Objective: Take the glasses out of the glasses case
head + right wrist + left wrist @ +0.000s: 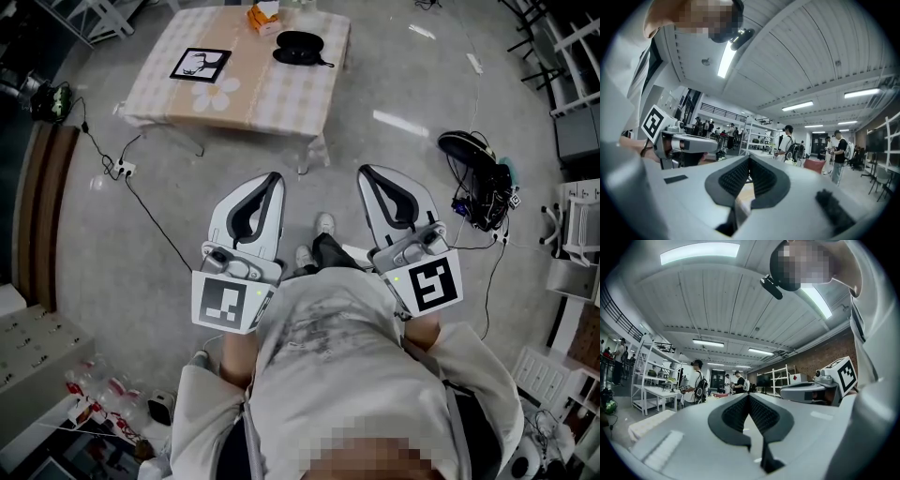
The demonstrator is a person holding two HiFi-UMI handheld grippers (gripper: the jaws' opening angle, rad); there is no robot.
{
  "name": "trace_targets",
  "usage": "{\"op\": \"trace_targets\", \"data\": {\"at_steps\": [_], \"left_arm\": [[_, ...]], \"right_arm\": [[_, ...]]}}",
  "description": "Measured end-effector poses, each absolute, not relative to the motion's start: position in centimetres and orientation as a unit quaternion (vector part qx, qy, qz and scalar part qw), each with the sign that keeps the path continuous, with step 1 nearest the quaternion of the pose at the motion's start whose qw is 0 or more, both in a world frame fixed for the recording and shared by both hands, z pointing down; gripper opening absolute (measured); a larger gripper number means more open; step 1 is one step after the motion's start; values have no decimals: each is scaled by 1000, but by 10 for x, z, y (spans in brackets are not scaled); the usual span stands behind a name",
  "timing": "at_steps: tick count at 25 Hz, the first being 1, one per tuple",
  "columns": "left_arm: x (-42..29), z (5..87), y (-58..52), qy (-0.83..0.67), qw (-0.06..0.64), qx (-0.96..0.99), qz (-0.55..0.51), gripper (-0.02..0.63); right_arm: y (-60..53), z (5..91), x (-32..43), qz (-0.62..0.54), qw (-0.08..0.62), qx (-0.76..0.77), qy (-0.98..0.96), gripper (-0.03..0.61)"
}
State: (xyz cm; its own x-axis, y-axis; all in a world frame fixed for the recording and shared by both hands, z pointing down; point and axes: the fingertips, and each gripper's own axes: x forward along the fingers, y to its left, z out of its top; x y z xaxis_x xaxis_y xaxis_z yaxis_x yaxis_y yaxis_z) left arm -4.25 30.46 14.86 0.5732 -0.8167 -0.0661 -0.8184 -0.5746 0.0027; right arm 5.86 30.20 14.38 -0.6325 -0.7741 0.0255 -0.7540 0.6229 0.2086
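Observation:
The black glasses case (298, 49) lies closed on the far right part of a low table (281, 103) with a checked cloth. I see no glasses outside it. Both grippers are held close to the person's chest, well short of the table and high above the floor. The left gripper (275, 176) has its jaw tips together with nothing between them, and its own view shows the same at the left gripper (749, 396). The right gripper (365, 171) is likewise shut and empty, tips meeting in the right gripper (749, 157) view. Both gripper views look out across the room and do not show the case.
On the table also lie an orange packet (263, 17), a black-and-white picture card (200, 64) and a flower-shaped mat (217, 94). A cable and power strip (120, 169) cross the floor at left. Black gear (480, 178) lies at right. People (790, 143) stand by shelving.

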Motion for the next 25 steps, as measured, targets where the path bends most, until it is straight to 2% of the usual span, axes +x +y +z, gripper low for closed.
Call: {"op": "trace_targets", "data": {"at_steps": [25], "left_arm": [[-5,147,192,505,26,-862,22,9]], "right_arm": [[185,146,93,-88,38,376,-922,17]]}}
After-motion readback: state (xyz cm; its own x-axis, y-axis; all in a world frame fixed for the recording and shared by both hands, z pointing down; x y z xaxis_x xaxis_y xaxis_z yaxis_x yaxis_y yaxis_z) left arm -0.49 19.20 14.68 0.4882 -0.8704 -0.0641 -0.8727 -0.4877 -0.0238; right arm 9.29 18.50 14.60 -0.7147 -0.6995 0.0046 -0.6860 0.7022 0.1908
